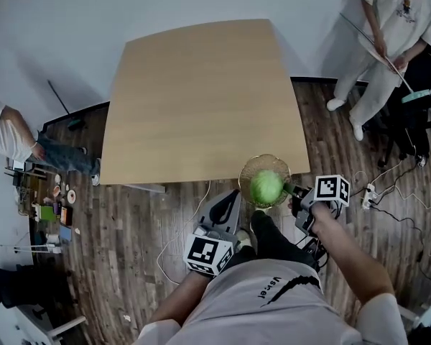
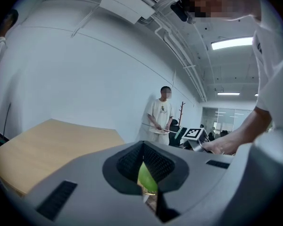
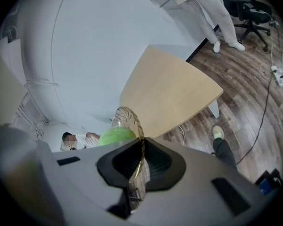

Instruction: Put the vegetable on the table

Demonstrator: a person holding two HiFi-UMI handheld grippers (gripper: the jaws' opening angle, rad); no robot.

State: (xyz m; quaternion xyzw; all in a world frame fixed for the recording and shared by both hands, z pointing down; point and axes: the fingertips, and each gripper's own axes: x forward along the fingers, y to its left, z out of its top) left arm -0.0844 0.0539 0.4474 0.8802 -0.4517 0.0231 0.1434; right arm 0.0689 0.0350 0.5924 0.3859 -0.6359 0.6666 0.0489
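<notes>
1. Right claw [image 3: 139,166]: I have it clenched on the bowl [image 3: 126,116] rim, so the green vegetable [image 3: 114,136] rides inside.
2. My left claw [image 2: 146,175] looks pinched on the opposite rim, probably to steady it.
3. The bowl hangs over the floor [image 1: 144,221], just off the surface [image 1: 201,99]; the vegetable is not on it yet.
4. A bystander [image 1: 388,34] stands well apart; nothing blocks the way.

The right gripper [image 1: 296,190] is held at the right rim of the bowl [image 1: 262,157], its jaws closed on that rim, with the right forearm [image 1: 348,254] stretched toward it. The left gripper [image 1: 233,195] is pointed at the bowl's left side, its jaws drawn to a narrow slit; contact with the rim cannot be made out.
</notes>
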